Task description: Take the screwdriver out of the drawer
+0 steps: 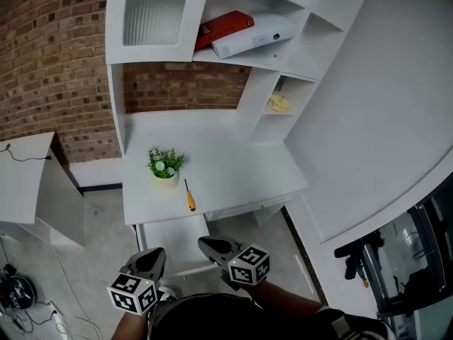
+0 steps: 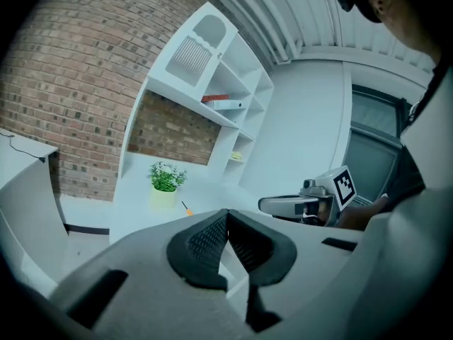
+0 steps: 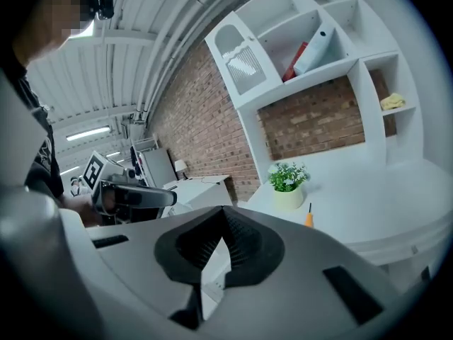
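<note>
The screwdriver (image 1: pixel 190 198), with an orange handle and a dark shaft, lies on the white desk top (image 1: pixel 233 161) near its front edge, just right of a small potted plant (image 1: pixel 165 165). Below that edge a white drawer (image 1: pixel 173 236) stands pulled out. My left gripper (image 1: pixel 147 259) and right gripper (image 1: pixel 211 246) hover over the drawer's near end, both shut and empty. The screwdriver (image 2: pixel 187 209) is far beyond the left gripper (image 2: pixel 226 218) in the left gripper view. In the right gripper view the screwdriver (image 3: pixel 309 217) lies well ahead of the right gripper (image 3: pixel 225 218).
A white hutch (image 1: pixel 117 91) rises over the desk, holding a red book (image 1: pixel 225 27), a white binder (image 1: pixel 255 37) and a yellow object (image 1: pixel 278 103). A brick wall stands behind. A low white table (image 1: pixel 21 176) is at the left, with cables (image 1: pixel 21 296) on the floor.
</note>
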`<state>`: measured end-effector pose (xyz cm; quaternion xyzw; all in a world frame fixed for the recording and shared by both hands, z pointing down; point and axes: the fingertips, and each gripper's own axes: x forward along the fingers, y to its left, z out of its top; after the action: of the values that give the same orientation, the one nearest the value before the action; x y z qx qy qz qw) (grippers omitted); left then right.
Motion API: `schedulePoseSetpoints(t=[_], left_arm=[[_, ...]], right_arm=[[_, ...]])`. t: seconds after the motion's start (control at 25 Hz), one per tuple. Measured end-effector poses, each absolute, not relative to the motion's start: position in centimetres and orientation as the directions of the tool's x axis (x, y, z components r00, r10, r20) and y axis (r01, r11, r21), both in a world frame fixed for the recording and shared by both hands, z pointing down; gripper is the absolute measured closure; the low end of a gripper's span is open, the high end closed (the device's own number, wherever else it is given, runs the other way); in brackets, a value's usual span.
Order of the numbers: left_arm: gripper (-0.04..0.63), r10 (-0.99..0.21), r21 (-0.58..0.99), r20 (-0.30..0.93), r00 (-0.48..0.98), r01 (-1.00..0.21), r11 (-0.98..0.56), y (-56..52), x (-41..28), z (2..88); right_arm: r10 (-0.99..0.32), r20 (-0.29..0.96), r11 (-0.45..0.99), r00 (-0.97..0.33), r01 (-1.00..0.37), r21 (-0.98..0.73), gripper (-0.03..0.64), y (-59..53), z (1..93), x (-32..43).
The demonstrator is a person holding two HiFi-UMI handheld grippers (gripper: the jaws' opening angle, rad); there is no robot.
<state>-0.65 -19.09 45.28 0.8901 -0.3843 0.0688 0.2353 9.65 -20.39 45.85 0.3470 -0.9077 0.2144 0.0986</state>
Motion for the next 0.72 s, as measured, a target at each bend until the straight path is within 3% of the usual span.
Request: schedulePoseSetpoints(t=[0.4,0.72], left_arm=[[0.577,-0.673,0.381,0.273,0.688,-0.719,-0.581,-10.9,7.8,44.1],[0.577,-0.706,0.361,0.293,0.644,-0.759,-0.542,-4.3,10.8,44.5]], right_arm=[[-0.562,0.319,0.712,-0.764,-0.642,-0.285,0.611,-12.1,45.6,16.5],[-0.539,0.312,0.743,-0.782,-0.616,-0.262,0.611,-5.9,45.7,19.4]])
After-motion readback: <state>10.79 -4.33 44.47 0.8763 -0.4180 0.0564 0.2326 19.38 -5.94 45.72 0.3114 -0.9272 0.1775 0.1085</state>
